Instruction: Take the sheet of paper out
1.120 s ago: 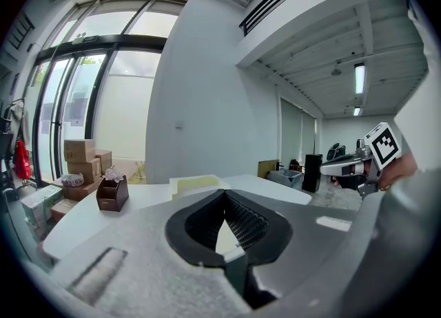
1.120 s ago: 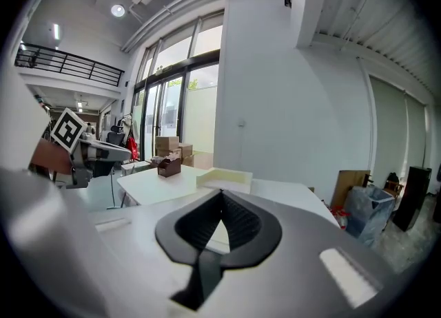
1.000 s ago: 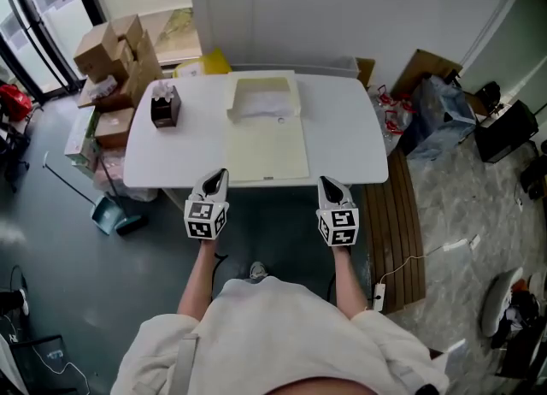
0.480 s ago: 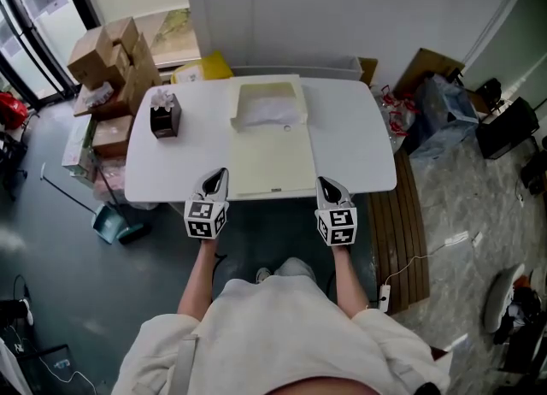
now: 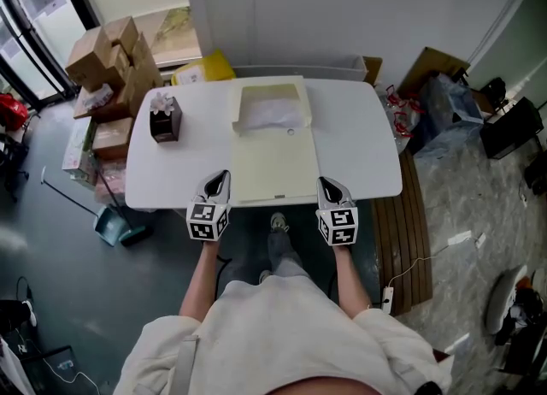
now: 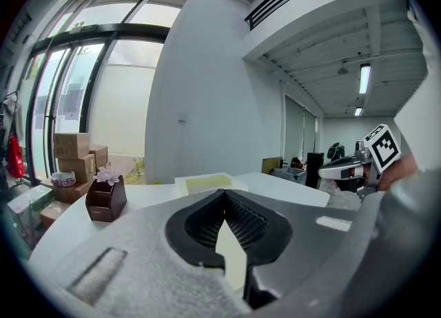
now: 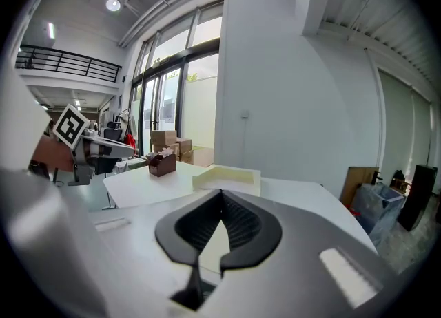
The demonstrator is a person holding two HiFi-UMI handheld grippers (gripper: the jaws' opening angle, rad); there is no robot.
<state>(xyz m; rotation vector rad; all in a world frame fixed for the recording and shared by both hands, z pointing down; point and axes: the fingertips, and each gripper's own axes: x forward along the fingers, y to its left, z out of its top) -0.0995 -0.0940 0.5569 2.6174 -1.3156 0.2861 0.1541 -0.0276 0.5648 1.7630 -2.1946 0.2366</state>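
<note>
A cream envelope folder [image 5: 273,162] lies flat down the middle of the white table [image 5: 355,141], its flap open at the far end. A white sheet of paper [image 5: 272,114] shows in that opening. My left gripper [image 5: 221,176] hovers at the table's near edge, just left of the folder, and looks shut and empty. My right gripper [image 5: 325,183] is level with it on the folder's right, also shut and empty. In the left gripper view the folder [image 6: 207,183] lies ahead past the closed tips [image 6: 224,196]. The right gripper view shows the same folder [image 7: 227,175] beyond its tips [image 7: 221,196].
A brown box [image 5: 164,120] with a pink flower stands on the table's left part. Cardboard boxes [image 5: 107,60] are stacked on the floor at the left, with a dustpan [image 5: 115,226] below them. A wooden pallet [image 5: 402,222] and bags lie to the right.
The person has stepped toward the table; both grippers, shut as before, have come up to its near edge on either side of the folder.
</note>
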